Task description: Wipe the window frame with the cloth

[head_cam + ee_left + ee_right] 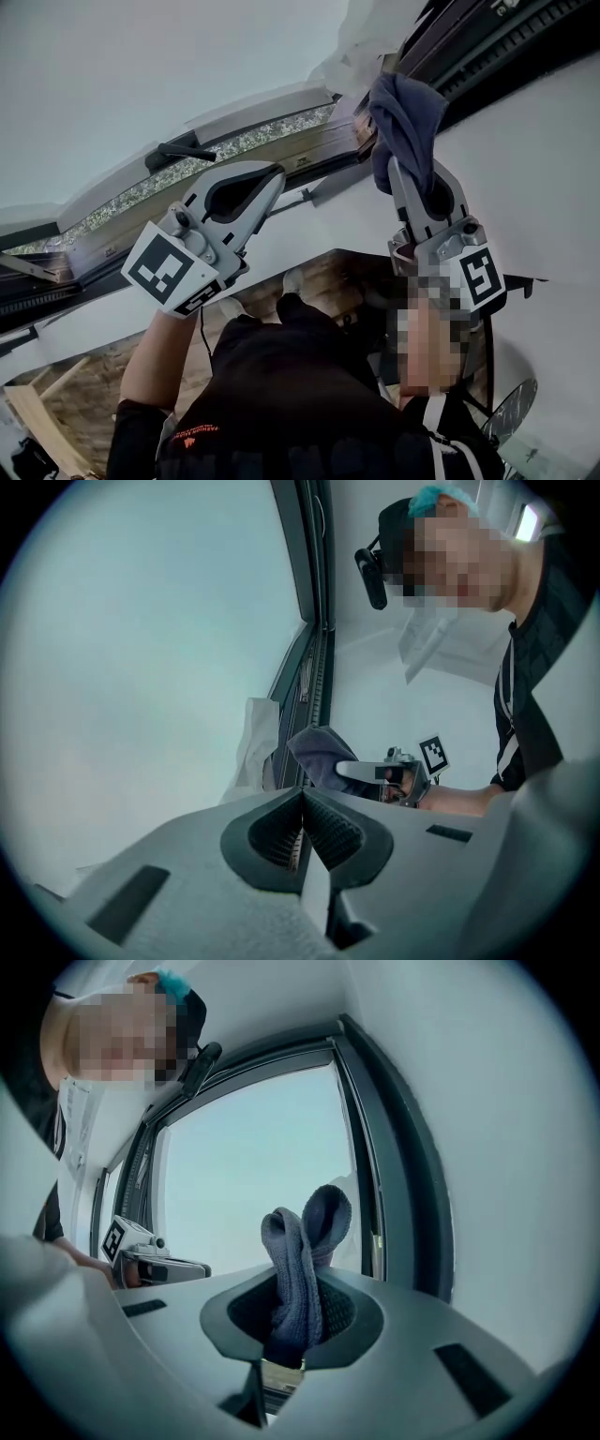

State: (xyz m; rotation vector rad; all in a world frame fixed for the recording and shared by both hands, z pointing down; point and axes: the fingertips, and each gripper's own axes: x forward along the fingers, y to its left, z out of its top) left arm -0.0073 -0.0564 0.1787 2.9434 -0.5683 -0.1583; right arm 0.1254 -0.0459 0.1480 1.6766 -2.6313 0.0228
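Soft matt cloth (405,122), smooth dark window frame (403,1147), matt grey plastic left tool (274,180)

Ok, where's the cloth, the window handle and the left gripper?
cloth (405,117): head view, middle of the bunched blue fold.
window handle (180,151): head view, middle of the black lever.
left gripper (277,175): head view, at the closed tips.

This looks like a plain indoor room, whether home or office is unclear. Smooth white walls (487,1101) surround a dark window frame (401,1147) whose pane (253,1147) shows only pale sky, a black handle (183,150) sits on the sash, and wooden boards (84,370) appear below.
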